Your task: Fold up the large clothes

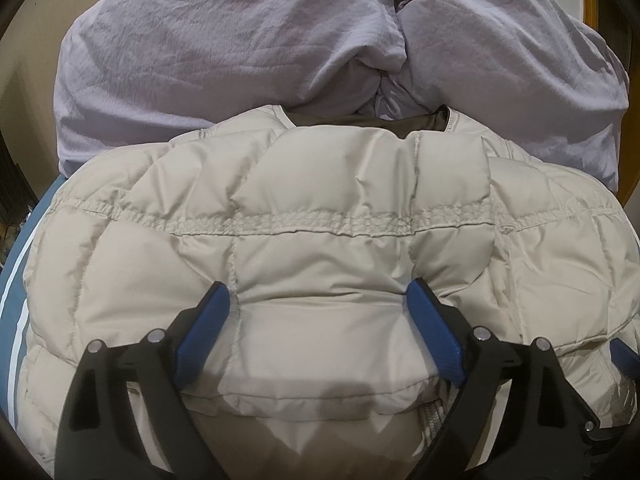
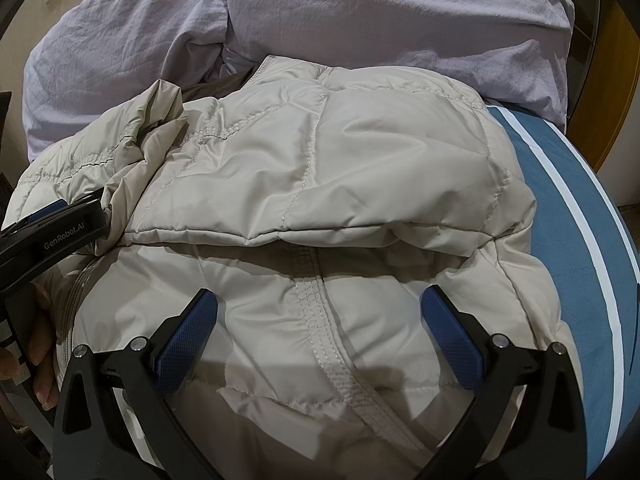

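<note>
A cream quilted puffer jacket (image 1: 328, 224) lies folded on the bed, with its collar toward the pillows. It also shows in the right wrist view (image 2: 344, 168), where a sleeve or flap is folded over the body. My left gripper (image 1: 318, 292) is open, jaws wide apart, straddling a puffy fold of the jacket's near edge. It also shows at the left edge of the right wrist view (image 2: 76, 210), against bunched fabric. My right gripper (image 2: 320, 300) is open just above the jacket's lower part, over a stitched seam. Neither holds fabric.
A lilac duvet and pillows (image 1: 224, 48) are piled behind the jacket; they also show in the right wrist view (image 2: 360, 12). The blue sheet with white stripes (image 2: 580, 216) shows to the right of the jacket. A wooden frame (image 2: 616, 80) stands at the far right.
</note>
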Tool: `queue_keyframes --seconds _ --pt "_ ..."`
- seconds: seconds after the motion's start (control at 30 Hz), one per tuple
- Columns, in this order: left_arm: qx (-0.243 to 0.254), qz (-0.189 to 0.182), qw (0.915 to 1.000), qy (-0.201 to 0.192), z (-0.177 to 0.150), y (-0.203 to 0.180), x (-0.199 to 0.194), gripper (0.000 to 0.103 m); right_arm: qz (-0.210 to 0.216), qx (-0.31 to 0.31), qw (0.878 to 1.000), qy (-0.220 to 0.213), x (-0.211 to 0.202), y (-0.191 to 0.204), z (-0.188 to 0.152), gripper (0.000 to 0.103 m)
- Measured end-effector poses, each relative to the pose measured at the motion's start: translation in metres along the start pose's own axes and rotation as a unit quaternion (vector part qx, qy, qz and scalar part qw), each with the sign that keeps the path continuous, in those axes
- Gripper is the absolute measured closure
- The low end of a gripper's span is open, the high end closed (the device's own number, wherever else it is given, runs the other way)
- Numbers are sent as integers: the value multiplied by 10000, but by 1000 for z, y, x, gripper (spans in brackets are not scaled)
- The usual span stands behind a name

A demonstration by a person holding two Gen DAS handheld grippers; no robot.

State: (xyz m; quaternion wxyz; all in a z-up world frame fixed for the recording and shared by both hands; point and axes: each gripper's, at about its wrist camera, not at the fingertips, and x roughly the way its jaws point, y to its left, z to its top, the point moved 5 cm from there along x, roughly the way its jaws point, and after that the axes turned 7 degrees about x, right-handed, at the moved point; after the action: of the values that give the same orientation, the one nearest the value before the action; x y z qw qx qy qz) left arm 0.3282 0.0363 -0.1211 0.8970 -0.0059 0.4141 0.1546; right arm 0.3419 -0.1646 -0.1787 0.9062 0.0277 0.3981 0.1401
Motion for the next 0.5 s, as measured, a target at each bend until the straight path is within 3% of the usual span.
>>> queue_keyframes --seconds 0.5 --pt "1 0 10000 -4 0 0 0 12 6 -3 10000 5 0 0 0 1"
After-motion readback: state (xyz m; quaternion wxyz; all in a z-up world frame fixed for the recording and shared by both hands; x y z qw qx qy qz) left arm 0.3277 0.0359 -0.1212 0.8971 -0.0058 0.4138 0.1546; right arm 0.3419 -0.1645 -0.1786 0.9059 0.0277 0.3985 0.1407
